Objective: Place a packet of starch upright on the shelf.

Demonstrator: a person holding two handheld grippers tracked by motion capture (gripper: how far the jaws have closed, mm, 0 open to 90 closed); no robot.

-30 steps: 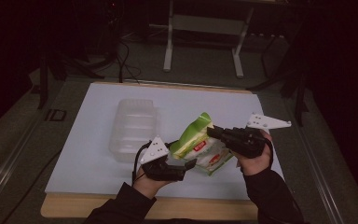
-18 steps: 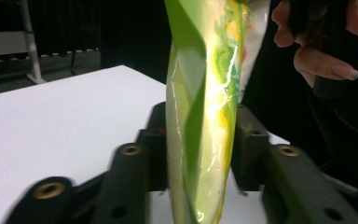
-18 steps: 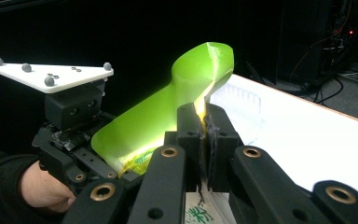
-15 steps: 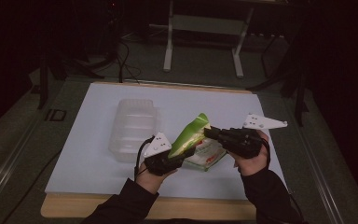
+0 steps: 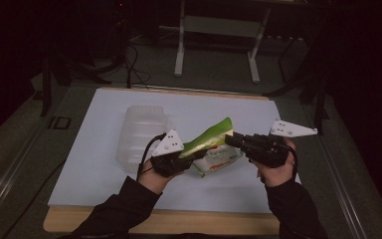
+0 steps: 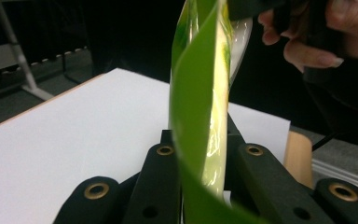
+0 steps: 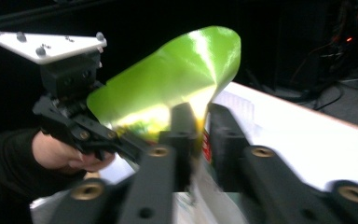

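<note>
Handover of the green packet (image 5: pixel 206 142), raised above the counter (image 5: pixel 104 169), goes best if the left tongs (image 5: pixel 191 155), pinching its lower end, hold firm while the right tongs (image 5: pixel 230 139), just easing apart around its top edge, let go cleanly.

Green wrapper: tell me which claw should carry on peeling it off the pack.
Left, probably. The left claw is shut on the green wrapper, while the right claw has just been opening at its other end, above the pack.

Green flap (image 5: pixel 208 140), peeled up, tilted
</note>
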